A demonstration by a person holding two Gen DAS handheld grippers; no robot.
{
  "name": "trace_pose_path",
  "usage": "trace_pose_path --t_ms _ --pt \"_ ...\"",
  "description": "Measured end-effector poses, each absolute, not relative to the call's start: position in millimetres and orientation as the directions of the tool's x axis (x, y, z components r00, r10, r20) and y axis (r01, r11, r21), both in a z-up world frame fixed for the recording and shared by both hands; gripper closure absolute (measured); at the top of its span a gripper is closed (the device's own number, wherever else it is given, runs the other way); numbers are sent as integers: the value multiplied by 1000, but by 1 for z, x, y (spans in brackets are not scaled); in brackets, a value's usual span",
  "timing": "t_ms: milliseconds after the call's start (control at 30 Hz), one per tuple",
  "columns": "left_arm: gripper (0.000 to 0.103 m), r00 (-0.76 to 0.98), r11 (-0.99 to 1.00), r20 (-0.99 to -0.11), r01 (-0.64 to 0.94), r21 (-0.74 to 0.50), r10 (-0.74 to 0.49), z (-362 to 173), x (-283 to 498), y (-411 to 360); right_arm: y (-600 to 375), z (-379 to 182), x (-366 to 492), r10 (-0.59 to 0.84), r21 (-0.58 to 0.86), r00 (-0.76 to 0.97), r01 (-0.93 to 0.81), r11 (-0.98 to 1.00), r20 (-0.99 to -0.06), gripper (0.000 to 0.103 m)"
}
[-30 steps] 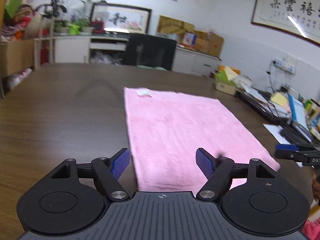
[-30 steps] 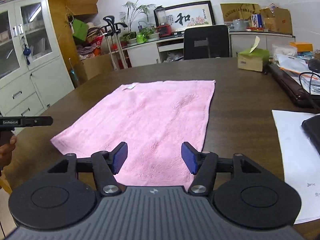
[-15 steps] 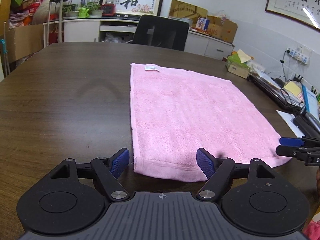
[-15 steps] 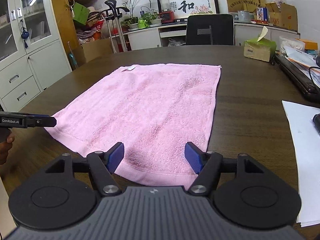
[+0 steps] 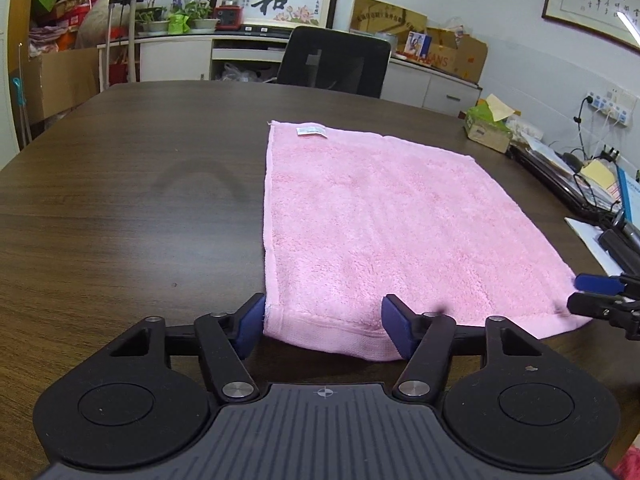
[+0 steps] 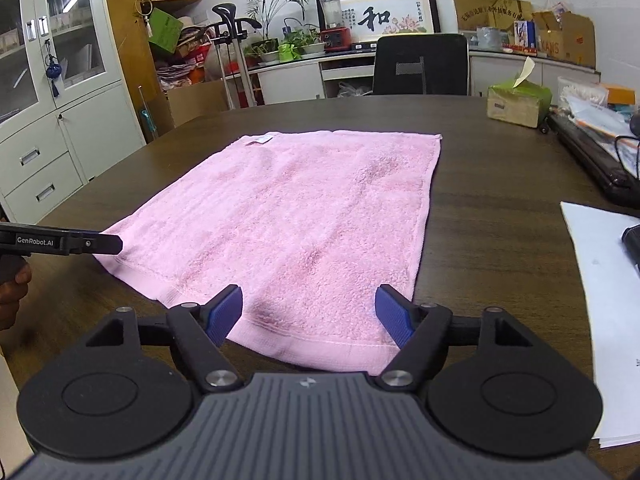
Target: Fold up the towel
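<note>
Grippers level at my towel's (image 5: 392,216) near corners: left gripper (image 5: 323,328) and right gripper (image 6: 309,313) gape wide, gripping nothing.

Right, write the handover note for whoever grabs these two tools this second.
Left claw: open, at the towel's near left corner, nothing gripped.
Right claw: open, at the near right corner, nothing gripped.
Towel: pink, spread flat on the brown table, label at the far left corner.
Done: both claws lined up on the near edge.
Left: close on both near corners, lift, carry them over to the far edge, then probably fold again.
</note>
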State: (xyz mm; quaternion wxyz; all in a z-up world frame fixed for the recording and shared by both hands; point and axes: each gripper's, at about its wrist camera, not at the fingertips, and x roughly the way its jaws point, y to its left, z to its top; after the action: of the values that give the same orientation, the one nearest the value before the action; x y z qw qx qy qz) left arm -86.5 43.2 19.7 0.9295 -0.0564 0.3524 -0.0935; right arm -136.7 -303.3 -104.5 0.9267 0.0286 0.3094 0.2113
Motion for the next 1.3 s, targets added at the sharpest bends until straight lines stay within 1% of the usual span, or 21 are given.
trace_pose_path --t_ms 133,200,333,400,433,500,600,667,700,733,767,833,867,1033,1067,1133,1300 --pt "47 736 977 -644 119 -179 -208 20 -87 46 -310 -101 -144 364 154 748 -338 928 -554 26" --pt "59 738 978 -645 104 -183 -199 21 -86 48 -314 -102 -146 348 146 753 -324 935 -558 26" --pt "70 737 978 -649 81 -192 -189 21 -82 51 -319 -105 -150 328 125 745 -316 940 -581 26" --pt "79 734 978 -653 74 -195 -185 21 -81 52 -317 -105 -153 321 101 744 -326 940 -586 26" --pt "81 733 979 -655 71 -193 -183 21 -80 51 -315 -105 -153 317 90 742 -331 939 -591 26" --pt "92 732 980 -658 69 -188 -177 20 -79 50 -311 -105 -154 310 66 738 -340 938 -599 26" --pt "97 730 980 -660 72 -186 -179 20 -80 48 -306 -107 -151 294 41 731 -343 939 -617 28" --pt "98 731 980 -659 72 -183 -177 20 -80 46 -303 -108 -149 288 34 726 -343 939 -625 30" --pt "98 731 980 -659 71 -183 -176 20 -80 46 -303 -108 -149 291 38 724 -344 938 -626 32" --pt "98 731 980 -659 70 -185 -177 19 -80 46 -303 -108 -149 292 39 724 -344 938 -625 40" --pt "98 731 980 -659 70 -186 -177 19 -80 46 -304 -107 -149 294 40 724 -347 937 -624 44" --pt "99 730 980 -660 71 -186 -179 19 -80 46 -305 -106 -150 302 43 721 -354 934 -623 60" --pt "99 730 980 -660 72 -186 -179 19 -80 46 -305 -105 -151 304 44 721 -355 934 -623 63" --pt "99 728 977 -659 73 -199 -189 19 -82 48 -306 -104 -155 308 54 729 -349 935 -611 84" --pt "100 726 976 -660 73 -207 -194 19 -82 49 -308 -104 -155 308 63 734 -342 938 -606 85" --pt "100 721 971 -660 76 -229 -212 20 -83 51 -310 -103 -157 312 78 740 -333 940 -596 93" --pt "100 704 951 -660 78 -298 -264 22 -90 57 -315 -91 -172 319 88 773 -326 941 -549 94"
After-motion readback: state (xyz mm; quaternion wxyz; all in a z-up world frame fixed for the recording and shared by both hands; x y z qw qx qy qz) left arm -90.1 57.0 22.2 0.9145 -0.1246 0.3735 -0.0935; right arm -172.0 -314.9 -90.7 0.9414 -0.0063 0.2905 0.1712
